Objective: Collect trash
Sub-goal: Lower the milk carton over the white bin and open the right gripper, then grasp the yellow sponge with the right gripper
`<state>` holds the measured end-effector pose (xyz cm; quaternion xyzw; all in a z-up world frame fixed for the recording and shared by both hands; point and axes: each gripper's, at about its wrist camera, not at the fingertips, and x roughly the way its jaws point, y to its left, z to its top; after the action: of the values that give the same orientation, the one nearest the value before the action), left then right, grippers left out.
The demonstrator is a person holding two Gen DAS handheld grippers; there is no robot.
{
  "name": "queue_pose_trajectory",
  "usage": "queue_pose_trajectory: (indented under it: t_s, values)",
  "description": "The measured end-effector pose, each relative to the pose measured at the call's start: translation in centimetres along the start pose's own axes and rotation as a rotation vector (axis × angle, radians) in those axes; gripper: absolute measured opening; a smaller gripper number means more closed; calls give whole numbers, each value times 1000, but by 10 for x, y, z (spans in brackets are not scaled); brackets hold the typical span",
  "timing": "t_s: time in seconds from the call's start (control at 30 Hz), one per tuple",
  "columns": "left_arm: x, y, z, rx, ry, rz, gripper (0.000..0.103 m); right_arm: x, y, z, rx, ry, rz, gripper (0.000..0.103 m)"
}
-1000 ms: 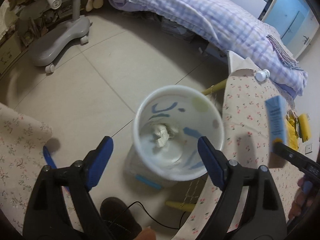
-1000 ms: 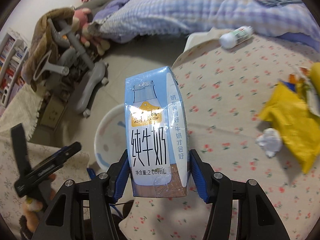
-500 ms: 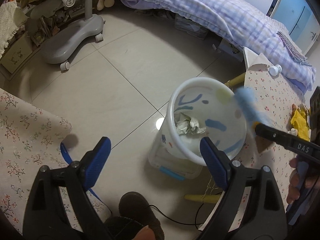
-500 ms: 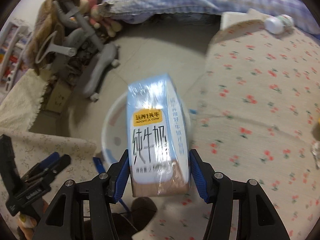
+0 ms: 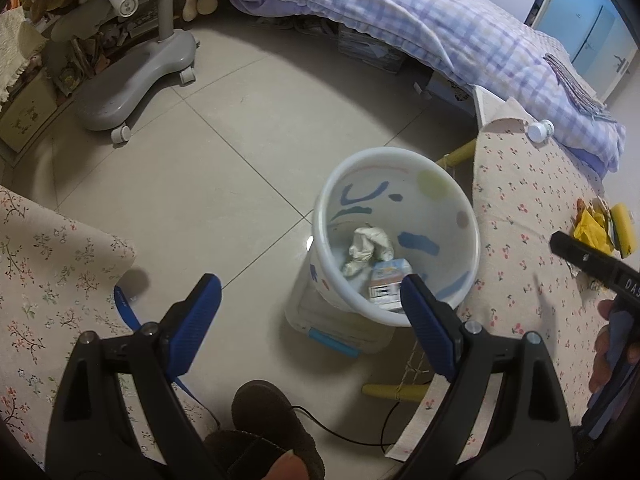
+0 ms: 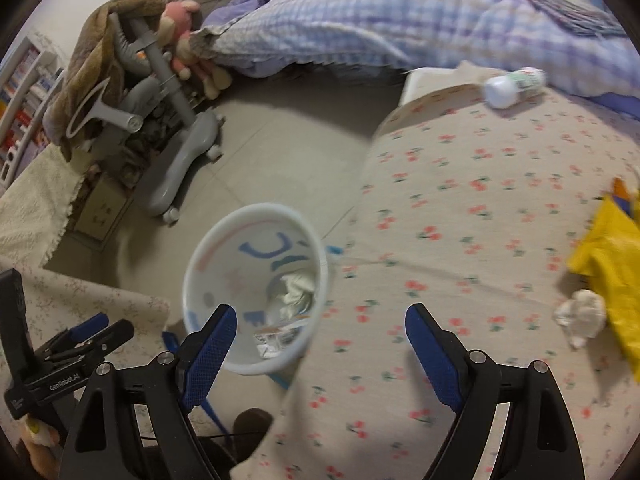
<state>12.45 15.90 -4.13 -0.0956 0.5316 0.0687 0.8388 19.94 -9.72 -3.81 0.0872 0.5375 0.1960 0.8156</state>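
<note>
**Carton in the bin, more trash left on the bench**

We had both tongs apart and empty. The left tongs (image 5: pixel 308 308) hung above the floor beside the bin (image 5: pixel 400 160), and the right tongs (image 6: pixel 320 340) hung over the bench (image 6: pixel 480 200) edge nearest the bin.

The bin stood on the floor just off that bench edge. Inside it lay a crumpled paper (image 5: pixel 366 248) and, beside it against the near wall, a milk carton (image 5: pixel 388 280). So two pieces, by our judgement, were already collected.

Work remained on the bench. Toward its right edge lay a yellow wrapper (image 6: pixel 608 248), and a white paper wad (image 6: pixel 580 312) lay touching its lower side. At the far edge, near the bed (image 6: pixel 400 12), a small white bottle (image 6: pixel 516 84) lay on its side; we could not tell whether it counted as trash.

We judged the task roughly half done: the wad and the wrapper were the plain next pickups for the right tongs, and each would need carrying back across the bench to the bin.
</note>
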Motion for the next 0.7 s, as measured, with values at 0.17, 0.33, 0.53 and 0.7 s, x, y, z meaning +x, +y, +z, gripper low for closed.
queue_pose_trajectory:
  t_s: [0.17,0.33,0.53,0.7]
  values:
    - [0,-16,1,27,6,-11,91,-27,-26,-1,46,-41,-19,88]
    - [-2,-36,2,54,4,-29,92,-55,-49,-4,37,-82,-65,88]
    - [-3,-65,1,95,1,-48,99,-93,-75,-8,21,-149,-128,88]
    - [-2,-90,1,138,3,-52,99,-128,-99,-8,45,-217,-163,88]
